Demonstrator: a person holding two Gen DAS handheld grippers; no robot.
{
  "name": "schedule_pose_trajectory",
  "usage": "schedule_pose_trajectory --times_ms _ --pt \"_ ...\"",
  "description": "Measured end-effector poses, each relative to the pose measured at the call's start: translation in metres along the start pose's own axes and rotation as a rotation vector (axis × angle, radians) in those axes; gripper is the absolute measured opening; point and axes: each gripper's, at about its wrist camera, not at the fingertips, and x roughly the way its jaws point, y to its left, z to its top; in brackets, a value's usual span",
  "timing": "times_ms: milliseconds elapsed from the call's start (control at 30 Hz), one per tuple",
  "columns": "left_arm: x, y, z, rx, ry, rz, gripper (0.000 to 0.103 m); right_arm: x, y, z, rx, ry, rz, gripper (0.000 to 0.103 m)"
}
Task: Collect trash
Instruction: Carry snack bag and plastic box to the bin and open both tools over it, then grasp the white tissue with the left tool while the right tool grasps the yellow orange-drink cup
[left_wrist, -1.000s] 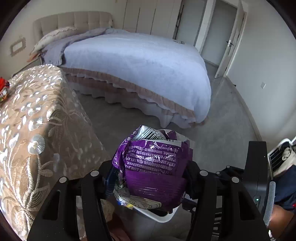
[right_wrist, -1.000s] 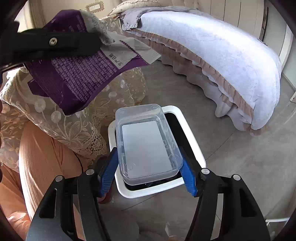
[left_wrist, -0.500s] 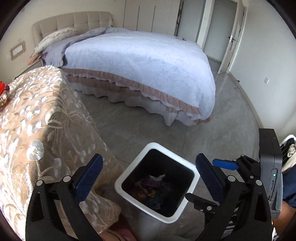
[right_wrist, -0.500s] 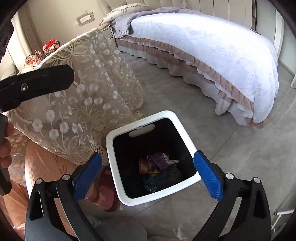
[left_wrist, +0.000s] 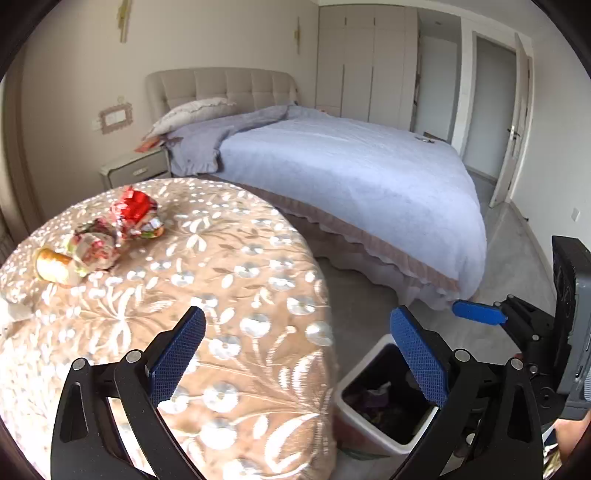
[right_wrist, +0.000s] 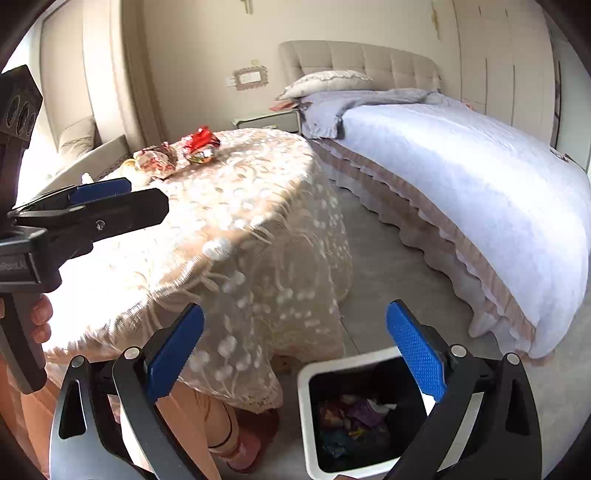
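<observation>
While both tools gape, bin (right_wrist: 306, 413) beside table edge (right_wrist: 325, 229), floor (right_wrist: 388, 266) between

I find one marking: small pale lettering on the body of the left hand-held gripper (right_wrist: 88, 206), at the right wrist view's left edge, too blurred to read. The wrappers (left_wrist: 135, 216) show no legible print.

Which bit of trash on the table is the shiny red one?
The red wrapper, farthest along the table from the claw. The crumpled pinkish wrapper and orange-brown piece beside it aren't bright red.
</observation>
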Motion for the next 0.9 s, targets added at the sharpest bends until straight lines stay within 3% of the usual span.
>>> schedule_pose_trajectory --times_ms 333,633,900 --pt "-0.048 0.120 -0.004 -0.104 -0.040 0.230 0.098 0.035 0.100 0.063 -0.190 -0.050 0.137 0.098" --pt "-0.078 0.203 -0.015 -0.198 -0.059 0.346 0.098 0.075 0.194 0.108 -0.342 -0.065 0.244 0.098" --pt "-0.077 0.277 -0.020 -0.253 -0.047 0.445 0.098 0.128 0.264 0.142 -0.438 -0.037 0.353 0.098"
